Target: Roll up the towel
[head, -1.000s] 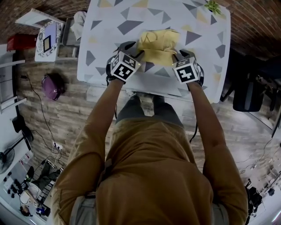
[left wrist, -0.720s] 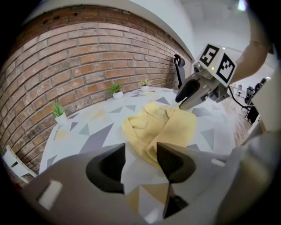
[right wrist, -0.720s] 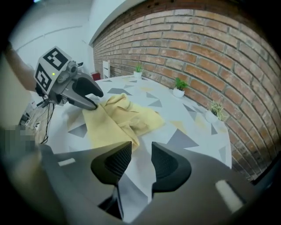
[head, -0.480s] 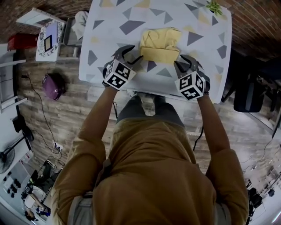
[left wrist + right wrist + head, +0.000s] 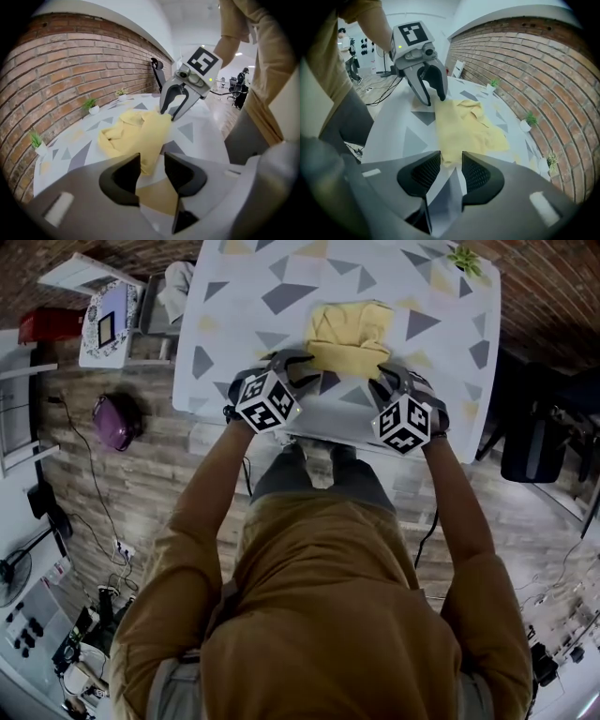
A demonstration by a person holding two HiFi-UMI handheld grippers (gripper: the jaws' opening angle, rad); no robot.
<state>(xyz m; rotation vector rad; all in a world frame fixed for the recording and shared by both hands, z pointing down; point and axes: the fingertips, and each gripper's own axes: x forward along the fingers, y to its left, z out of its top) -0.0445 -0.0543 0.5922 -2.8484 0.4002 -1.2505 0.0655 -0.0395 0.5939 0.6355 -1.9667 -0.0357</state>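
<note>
- Both hand-held grippers stood out to the sides of the towel half a second ago. They have now come back in to its near edge: the left gripper (image 5: 302, 368) at the towel's 7 o'clock corner, the right gripper (image 5: 386, 379) at its 5 o'clock corner.
- The soft yellow cloth towel (image 5: 347, 334) has kept its place on the white table patterned with grey and yellow triangles (image 5: 244, 324). It lies at 12 o'clock from the person, bunched into a rough rectangle, smooth along the near side and rumpled on the far side.
- Left gripper: its jaws have just been closing and stand a little apart. The towel's near corner reaches into the gap at their tips, with table showing beside it, so nothing is clamped.
- Right gripper: its jaws are narrowly apart. The other near corner of the towel lies at the mouth of the gap, and the ribbed pads are not pressed on it.
- Each gripper view shows the opposite gripper tilted down at the far end of the same towel edge.
- A small green potted plant (image 5: 459, 257) stands at 1 o'clock from the towel, near the table's far corner.
- A purple bag (image 5: 112, 420) lies on the wooden floor at 9 o'clock from the left gripper, well apart from the table.
</note>
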